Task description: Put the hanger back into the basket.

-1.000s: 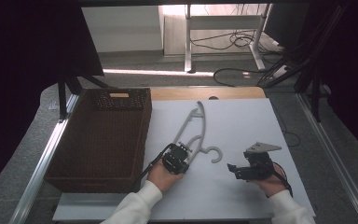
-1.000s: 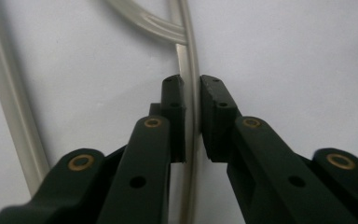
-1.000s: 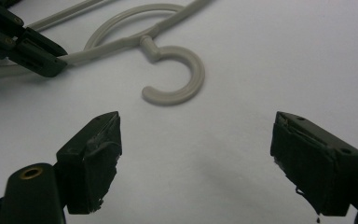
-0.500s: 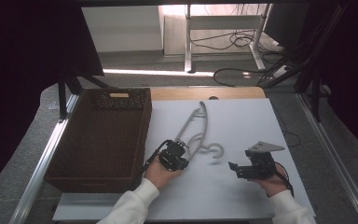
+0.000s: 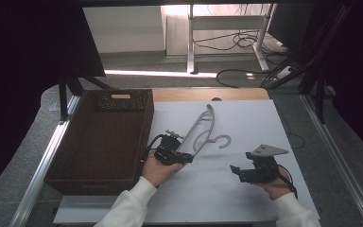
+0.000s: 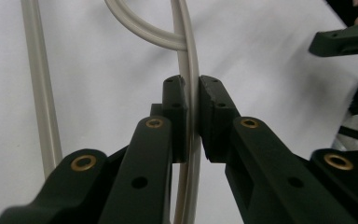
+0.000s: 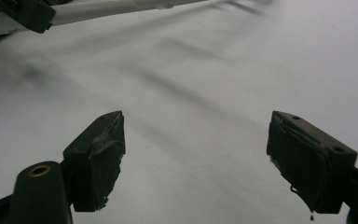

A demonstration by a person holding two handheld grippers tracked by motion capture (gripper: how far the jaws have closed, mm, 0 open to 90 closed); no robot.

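White sheet [image 5: 227, 198] covers the tabletop, and on it lies a pale grey plastic clothes hanger [image 5: 203, 130], its hook curling toward the right side of the sheet. A dark brown woven wicker basket [image 5: 75, 165] sits along the sheet's left edge, just beside the left hand. The left gripper [image 5: 185, 158] has its two black jaws clamped on one thin bar of the hanger near that bar's lower end; in the left gripper view [image 6: 192, 116] the bar [image 6: 189, 70] runs straight up between the pressed pads, with the hook's curve joining it above and a second bar off to the left. The right gripper [image 5: 236, 171] sits apart from the hanger, lower right on the sheet; in the right gripper view [image 7: 196, 158] its jaws stand wide apart over bare white surface, holding nothing.
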